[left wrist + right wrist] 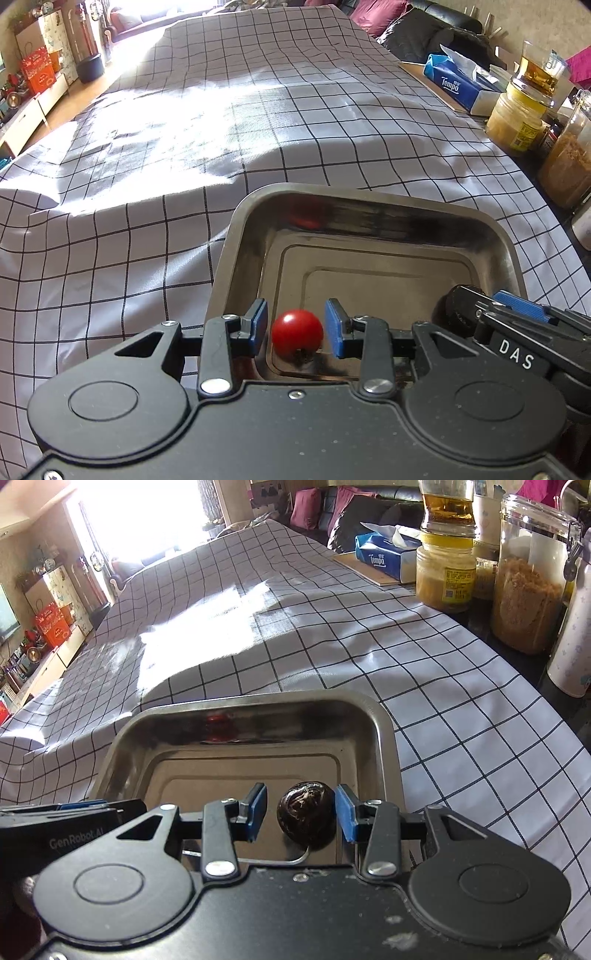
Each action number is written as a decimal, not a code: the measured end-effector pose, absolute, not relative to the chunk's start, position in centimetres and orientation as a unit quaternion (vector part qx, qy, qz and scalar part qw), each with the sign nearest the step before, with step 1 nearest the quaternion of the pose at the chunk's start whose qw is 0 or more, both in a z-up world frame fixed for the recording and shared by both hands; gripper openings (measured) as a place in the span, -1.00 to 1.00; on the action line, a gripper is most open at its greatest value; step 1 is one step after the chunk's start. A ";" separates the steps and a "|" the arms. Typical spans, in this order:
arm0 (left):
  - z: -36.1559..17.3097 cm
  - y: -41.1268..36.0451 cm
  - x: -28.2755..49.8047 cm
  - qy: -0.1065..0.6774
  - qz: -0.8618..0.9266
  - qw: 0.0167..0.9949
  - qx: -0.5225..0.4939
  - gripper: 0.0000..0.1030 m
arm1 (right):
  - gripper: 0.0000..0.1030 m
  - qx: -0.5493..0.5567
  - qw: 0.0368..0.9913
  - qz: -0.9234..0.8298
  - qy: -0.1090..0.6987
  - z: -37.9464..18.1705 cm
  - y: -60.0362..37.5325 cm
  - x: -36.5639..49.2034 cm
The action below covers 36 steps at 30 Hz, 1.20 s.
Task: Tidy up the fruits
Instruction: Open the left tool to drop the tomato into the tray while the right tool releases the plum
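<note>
Left wrist view shows the left gripper (295, 328) low over the near end of a shiny metal tray (236, 236). Its blue fingers (258, 325) are apart, and a small red tomato (297, 334) sits between them. There is a little gap on each side of the tomato, so nothing squeezes it. It looks like it rests on the tray floor, stem end down. The tomato's red shine shows on the far tray wall. The right gripper (524, 306) pokes in from the right.

Right wrist view shows the right gripper (301, 816) over the same tray (388, 731). Its fingers (345, 814) are apart too. A dark brown, wrinkly fruit (306, 819) sits between them, right next to the right finger and away from the left one. I cannot tell if it touches.

The tray sits on a desk with a white checked cloth (443, 664). Jars (445, 572) and a blue tissue box (384, 555) stand at the right edge.
</note>
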<state>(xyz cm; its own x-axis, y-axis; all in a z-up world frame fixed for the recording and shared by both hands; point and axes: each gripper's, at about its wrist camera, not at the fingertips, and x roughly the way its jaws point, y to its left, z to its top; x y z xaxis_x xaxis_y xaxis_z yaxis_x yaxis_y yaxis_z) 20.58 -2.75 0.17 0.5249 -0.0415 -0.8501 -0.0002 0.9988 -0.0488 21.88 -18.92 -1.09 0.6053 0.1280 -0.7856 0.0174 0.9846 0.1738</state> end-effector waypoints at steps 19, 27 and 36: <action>1.9 -2.7 19.5 0.461 -0.009 0.887 -0.018 -0.09 | -0.16 0.072 0.888 0.033 0.453 -1.1 -18.7 21.8; 3.3 -3.2 18.1 0.438 -0.017 0.899 -0.010 -0.09 | -0.15 0.071 0.894 0.035 0.442 -0.4 -18.8 21.1; 2.7 -3.2 14.2 0.462 -0.060 0.885 -0.003 -0.09 | -0.15 0.076 0.892 0.034 0.444 0.5 -20.3 17.3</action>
